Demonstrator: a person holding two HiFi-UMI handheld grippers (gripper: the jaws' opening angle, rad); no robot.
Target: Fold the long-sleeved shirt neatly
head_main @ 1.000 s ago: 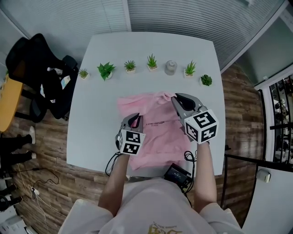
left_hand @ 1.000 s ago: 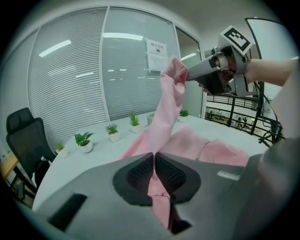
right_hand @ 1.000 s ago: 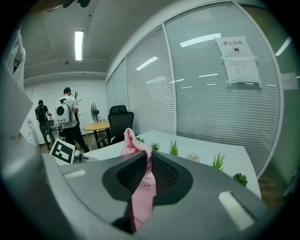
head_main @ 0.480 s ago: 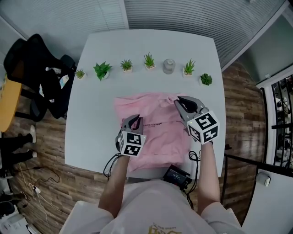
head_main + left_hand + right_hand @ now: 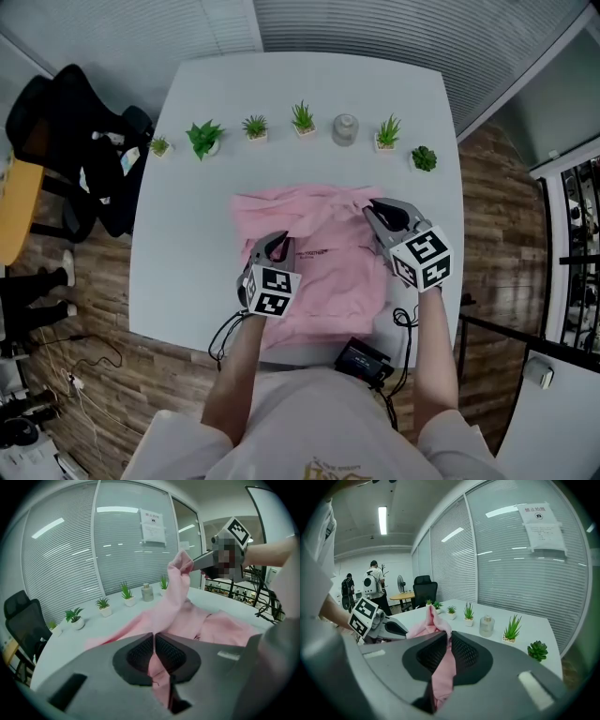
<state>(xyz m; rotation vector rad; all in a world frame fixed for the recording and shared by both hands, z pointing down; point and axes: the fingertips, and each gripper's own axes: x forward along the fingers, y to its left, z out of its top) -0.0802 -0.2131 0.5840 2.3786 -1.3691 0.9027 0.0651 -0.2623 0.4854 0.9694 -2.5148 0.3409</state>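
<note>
Soft pink cloth shirt (image 5: 319, 262); smooth matt white table (image 5: 187, 234).

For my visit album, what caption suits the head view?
Left gripper and right gripper both pinch the pink shirt on a white table before a row of small potted plants.

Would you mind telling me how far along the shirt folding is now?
Roughly midway. Done: the pink shirt lies on the table with no sleeves sticking out, so they seem folded in. In hand: the left gripper and right gripper are each shut on a pinch of fabric, raised. Left: laying this fold down and squaring it up.
</note>
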